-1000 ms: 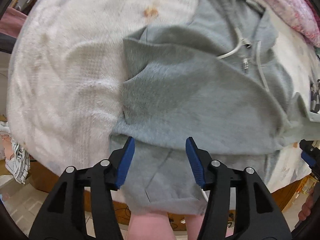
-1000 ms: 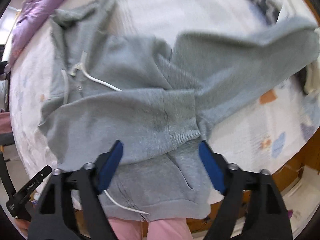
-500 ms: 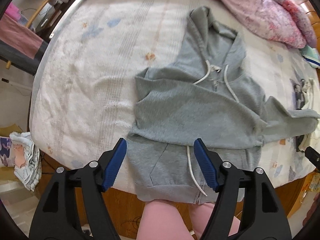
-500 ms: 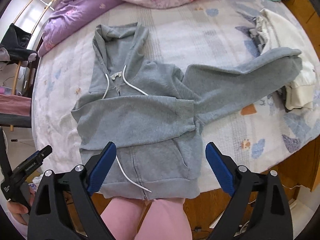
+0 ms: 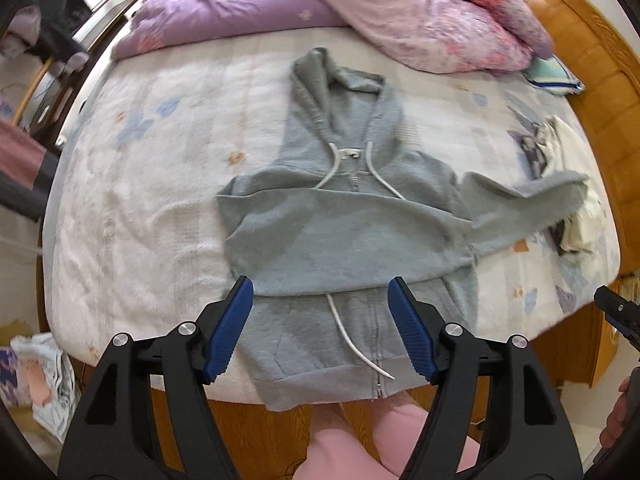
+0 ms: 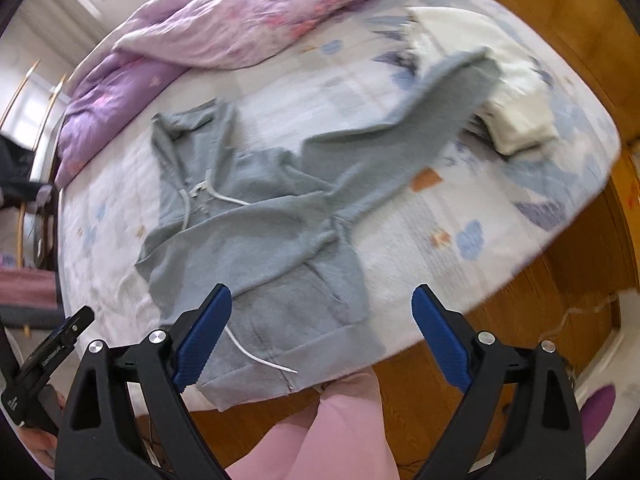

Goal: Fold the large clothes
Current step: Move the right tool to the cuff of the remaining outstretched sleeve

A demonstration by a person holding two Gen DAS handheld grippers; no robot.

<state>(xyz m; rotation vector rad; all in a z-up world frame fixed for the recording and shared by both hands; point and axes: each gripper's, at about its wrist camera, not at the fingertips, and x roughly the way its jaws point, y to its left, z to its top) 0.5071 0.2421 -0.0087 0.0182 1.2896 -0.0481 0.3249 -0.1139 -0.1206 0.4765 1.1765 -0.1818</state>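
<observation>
A grey zip hoodie (image 5: 344, 236) (image 6: 256, 248) lies face up on the bed, hood toward the pillows. One sleeve is folded across its chest; the other sleeve (image 5: 528, 204) (image 6: 404, 128) stretches out to the right over a pale garment. A white drawstring trails over the hem. My left gripper (image 5: 320, 332) hangs open above the hem with nothing between its blue pads. My right gripper (image 6: 320, 336) also stands open and empty, high above the hoodie's lower right corner.
A purple and pink quilt (image 5: 360, 12) is heaped at the head of the bed. A cream folded garment (image 6: 520, 116) lies at the right edge under the sleeve cuff. The wooden bed frame (image 5: 592, 80) rims the mattress; pink-trousered legs (image 6: 332, 432) stand at the foot.
Both grippers have risen and pulled back from the hoodie, so the whole garment and bed now show. The sleeve lies folded across the chest, released.
</observation>
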